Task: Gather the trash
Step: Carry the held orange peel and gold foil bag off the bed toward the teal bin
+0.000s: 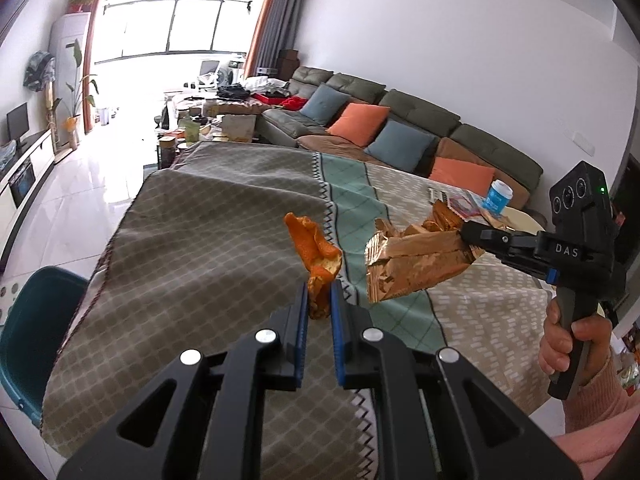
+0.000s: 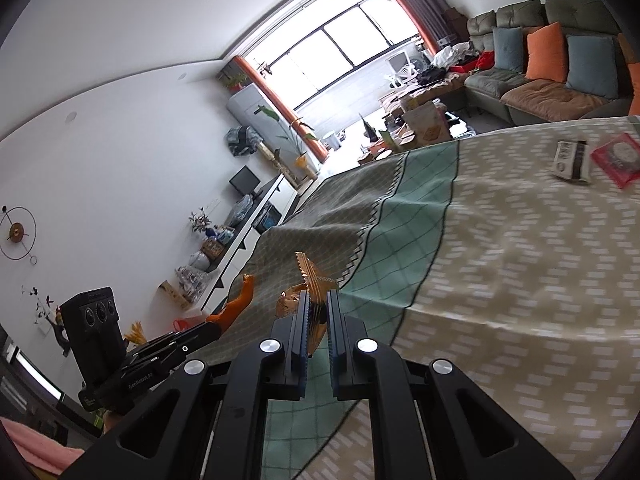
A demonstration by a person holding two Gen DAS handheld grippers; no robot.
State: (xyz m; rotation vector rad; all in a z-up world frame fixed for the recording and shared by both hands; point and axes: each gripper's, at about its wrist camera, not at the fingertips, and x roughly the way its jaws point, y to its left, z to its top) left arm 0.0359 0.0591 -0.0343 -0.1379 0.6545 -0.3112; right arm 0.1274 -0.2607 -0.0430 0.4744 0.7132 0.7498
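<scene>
Above the surface: both pieces of trash hang in the air over the patterned cloth (image 1: 208, 240), neither touching it.
Left tongs (image 1: 319, 300): closed narrow on the orange peel (image 1: 314, 246), which stands up and away from the tips, long axis roughly along the fingers.
Right tongs (image 2: 318, 312): clamped on the crumpled gold wrapper (image 1: 416, 254); in the left wrist view the wrapper's long axis runs sideways from those tongs toward the peel.
Peel to wrapper: just beside each other over the cloth's green stripe, apart, the wrapper on the right-hand side of the peel.
Teal bin (image 1: 28, 336): off the cloth's left edge and below it, only part of its rim showing; it looks like the likely drop place, though its inside is hidden.
Key relation: judged from the left wrist view, the bin lies down and to the left of the left tongs, which are the nearer pair; the right tongs would have to cross over the cloth's grey-brown part to reach it.
Left on the cloth: a small box (image 2: 573, 160), a red packet (image 2: 616, 159) and a blue-lidded cup (image 1: 497, 196) lie far over on the wrapper's side; whether they are trash cannot be told.
</scene>
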